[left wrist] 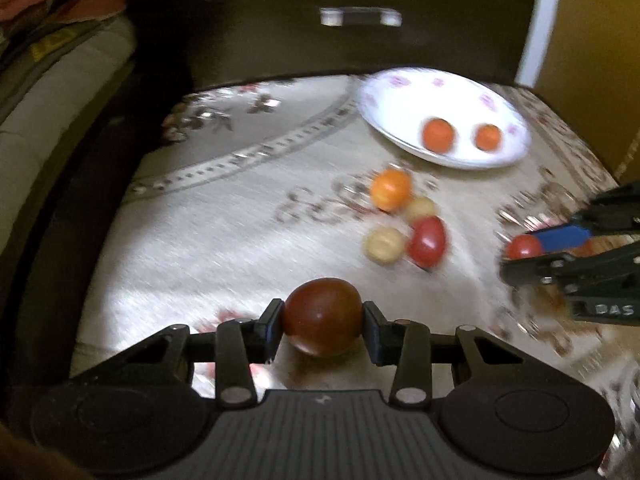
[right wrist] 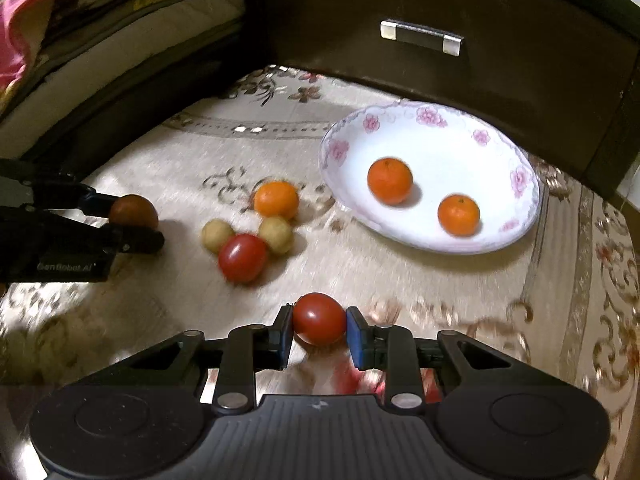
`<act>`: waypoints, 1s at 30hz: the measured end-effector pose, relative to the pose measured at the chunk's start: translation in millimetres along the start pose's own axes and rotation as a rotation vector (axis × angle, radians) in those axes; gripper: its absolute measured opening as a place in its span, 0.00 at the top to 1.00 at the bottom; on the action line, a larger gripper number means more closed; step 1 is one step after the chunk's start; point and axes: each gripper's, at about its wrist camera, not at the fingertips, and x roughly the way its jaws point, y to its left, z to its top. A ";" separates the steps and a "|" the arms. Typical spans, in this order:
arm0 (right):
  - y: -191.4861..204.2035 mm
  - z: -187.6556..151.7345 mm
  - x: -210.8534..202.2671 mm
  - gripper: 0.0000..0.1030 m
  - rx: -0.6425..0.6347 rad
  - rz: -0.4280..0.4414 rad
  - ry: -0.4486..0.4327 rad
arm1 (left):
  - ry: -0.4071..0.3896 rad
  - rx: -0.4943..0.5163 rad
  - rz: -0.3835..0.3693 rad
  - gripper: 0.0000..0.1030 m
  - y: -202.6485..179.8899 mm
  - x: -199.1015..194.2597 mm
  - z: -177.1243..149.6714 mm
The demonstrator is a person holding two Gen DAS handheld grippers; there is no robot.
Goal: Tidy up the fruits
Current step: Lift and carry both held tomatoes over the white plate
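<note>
Pinching a dark tomato point(left wrist: 323, 315) in the left gripper point(left wrist: 323, 326) and a red tomato point(right wrist: 319, 323) in the right gripper point(right wrist: 318, 330), both seemingly mid-carry above the rug point(right wrist: 400, 276), the next move likely calls for release onto the plate point(right wrist: 496, 136) beyond, beside two oranges point(right wrist: 389, 180).

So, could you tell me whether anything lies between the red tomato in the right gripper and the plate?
Nothing visible does. The right gripper holds the red tomato, and bare carpet runs from there to the plate. The loose fruit cluster lies off to the left of that path.
</note>
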 end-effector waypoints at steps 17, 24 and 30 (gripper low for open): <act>23.1 -25.2 -11.7 0.69 -0.047 0.006 0.023 | 0.010 0.084 -0.056 0.52 -31.4 -0.2 -15.4; 22.2 -25.6 -12.2 0.68 -0.053 0.014 0.022 | -0.003 0.070 -0.045 0.49 -30.6 1.8 -14.8; 23.4 -26.3 -13.2 0.76 -0.052 -0.011 0.033 | -0.006 0.057 -0.053 0.55 -30.6 1.7 -12.1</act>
